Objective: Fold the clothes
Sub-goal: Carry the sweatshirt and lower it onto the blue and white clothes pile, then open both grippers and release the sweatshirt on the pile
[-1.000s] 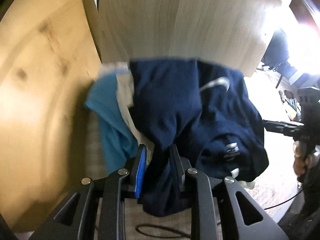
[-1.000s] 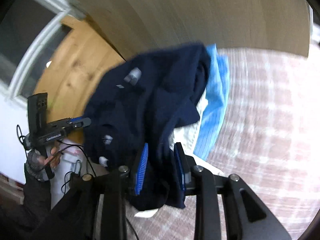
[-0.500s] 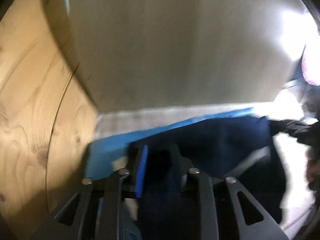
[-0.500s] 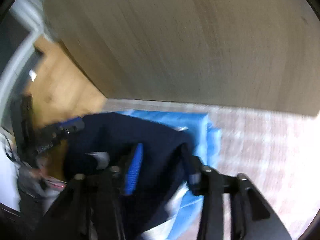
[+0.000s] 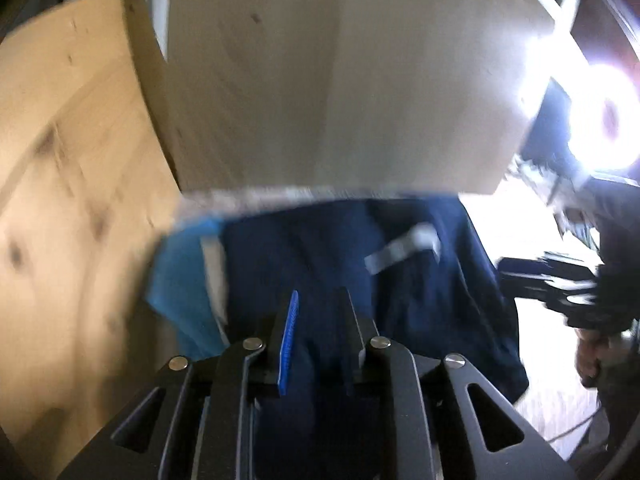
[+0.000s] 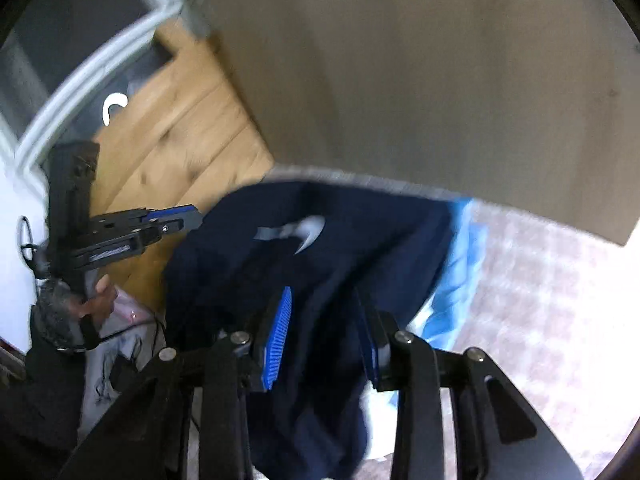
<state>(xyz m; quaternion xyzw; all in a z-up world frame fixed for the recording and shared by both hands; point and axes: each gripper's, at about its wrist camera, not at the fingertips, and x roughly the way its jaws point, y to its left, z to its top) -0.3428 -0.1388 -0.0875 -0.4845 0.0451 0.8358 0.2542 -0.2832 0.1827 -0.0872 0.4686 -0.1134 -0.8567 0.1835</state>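
The navy garment (image 5: pixel 328 256) hung bunched between the two grippers, above a checked cloth surface (image 6: pixel 552 304) and in front of a pale wooden board (image 5: pixel 340 80). A light grey-white mark (image 6: pixel 304 234) showed on its front; motion blur made it unreadable, and no other writing could be made out. Just behind the navy fabric lay a bright blue garment (image 5: pixel 180 280) with a strip of white cloth (image 5: pixel 214 268) beside it, both touching the navy one.

The left gripper (image 5: pixel 318 336) had its jaws narrowly apart with a fold of navy fabric pinched between them; they had just been opening slightly, the cloth staying between the pads. The right gripper (image 6: pixel 324 332) stood a little wider, its blue-ribbed pads (image 6: pixel 278 340) pressed on a thick bunch of the same garment.

A knotty pine panel (image 5: pixel 60 200) stood to one side. In the right wrist view the person's hand (image 6: pixel 94 300) gripped the handle of the left gripper. No containers were visible.
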